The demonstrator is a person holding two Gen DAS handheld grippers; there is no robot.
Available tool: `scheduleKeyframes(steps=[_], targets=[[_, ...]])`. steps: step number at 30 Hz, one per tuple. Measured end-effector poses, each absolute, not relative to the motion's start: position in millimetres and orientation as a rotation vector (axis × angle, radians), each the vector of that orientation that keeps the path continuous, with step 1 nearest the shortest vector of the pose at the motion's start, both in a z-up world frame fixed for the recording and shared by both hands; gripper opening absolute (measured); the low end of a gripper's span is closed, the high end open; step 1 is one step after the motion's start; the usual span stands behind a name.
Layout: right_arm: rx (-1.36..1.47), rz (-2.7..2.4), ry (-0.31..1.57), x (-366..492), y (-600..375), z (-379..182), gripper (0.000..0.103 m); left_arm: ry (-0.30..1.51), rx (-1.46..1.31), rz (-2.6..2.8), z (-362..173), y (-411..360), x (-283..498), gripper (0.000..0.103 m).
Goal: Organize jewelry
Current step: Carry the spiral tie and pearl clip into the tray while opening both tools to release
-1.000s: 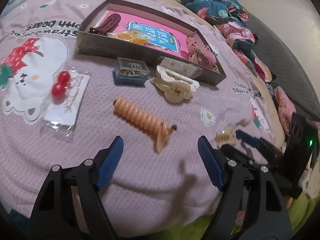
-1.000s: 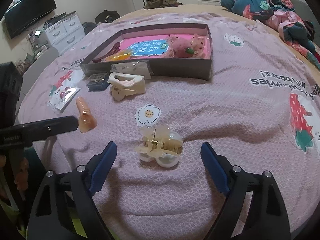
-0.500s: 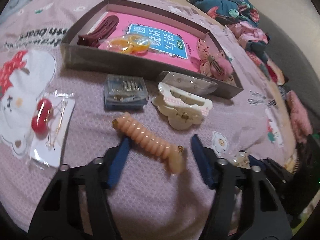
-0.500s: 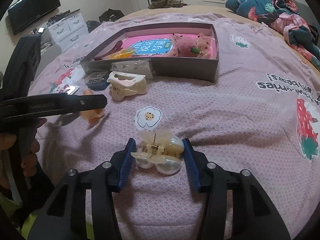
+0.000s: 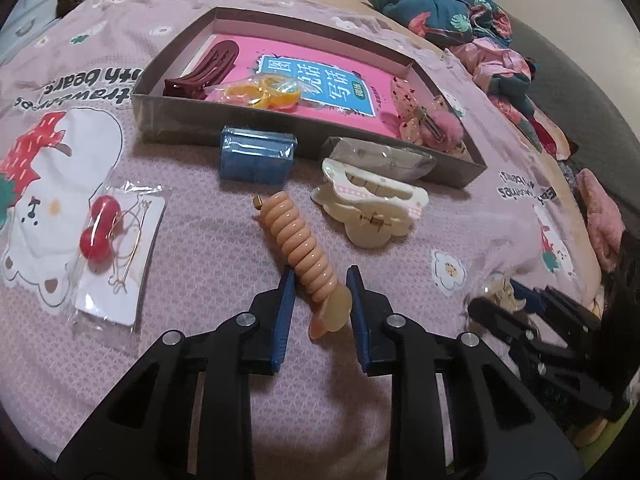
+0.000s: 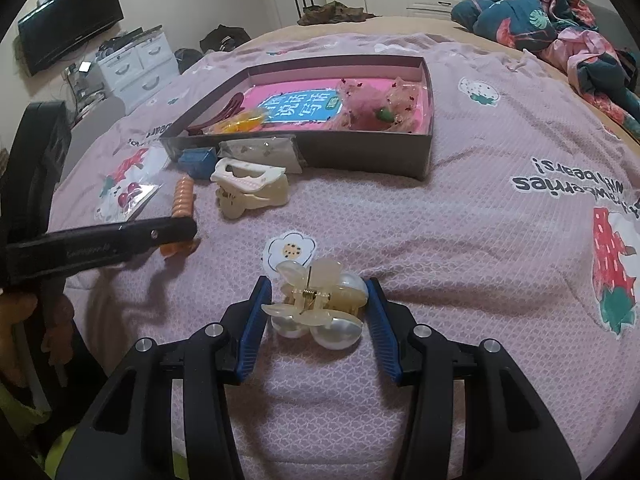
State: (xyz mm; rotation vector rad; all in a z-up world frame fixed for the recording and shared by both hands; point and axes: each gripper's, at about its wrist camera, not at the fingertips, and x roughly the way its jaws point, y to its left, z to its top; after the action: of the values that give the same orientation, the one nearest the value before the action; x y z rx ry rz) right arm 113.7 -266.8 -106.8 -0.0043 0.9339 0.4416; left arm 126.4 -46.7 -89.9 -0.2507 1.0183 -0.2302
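The left claw pinches the spiral hair tie near its end, so it may swing loose; the right claw, not quite closed, flanks the pearl clip, which could roll.

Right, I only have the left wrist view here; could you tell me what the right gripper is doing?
Observer: The right gripper has a finger close on either side of a pearl claw clip that lies on the bedspread. I cannot tell whether it grips.
Operator: Which way does the clip face?
Observer: Its two large pearls point back toward the gripper, and its spring is on top.
Operator: How does my left gripper look from there?
Observer: The left gripper shows side-on, one black finger hiding the near end of the peach coil hair tie.
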Motion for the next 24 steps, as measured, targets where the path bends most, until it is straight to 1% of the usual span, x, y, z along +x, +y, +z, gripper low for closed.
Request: scheduleKeyframes(steps=[16, 24], targets=[[-0.034, 0.454, 0.904, 115.9, -254.7, -86.9, 0.047, 0.976, -0.269, -0.210, -69.7, -22.2, 103.9, 0.018], [-0.052, 0.477, 0.881, 122.6, -238.7, -70.3, 0.047, 0.939, -0.280, -0.199, -48.6, -8.8, 105.9, 0.018]])
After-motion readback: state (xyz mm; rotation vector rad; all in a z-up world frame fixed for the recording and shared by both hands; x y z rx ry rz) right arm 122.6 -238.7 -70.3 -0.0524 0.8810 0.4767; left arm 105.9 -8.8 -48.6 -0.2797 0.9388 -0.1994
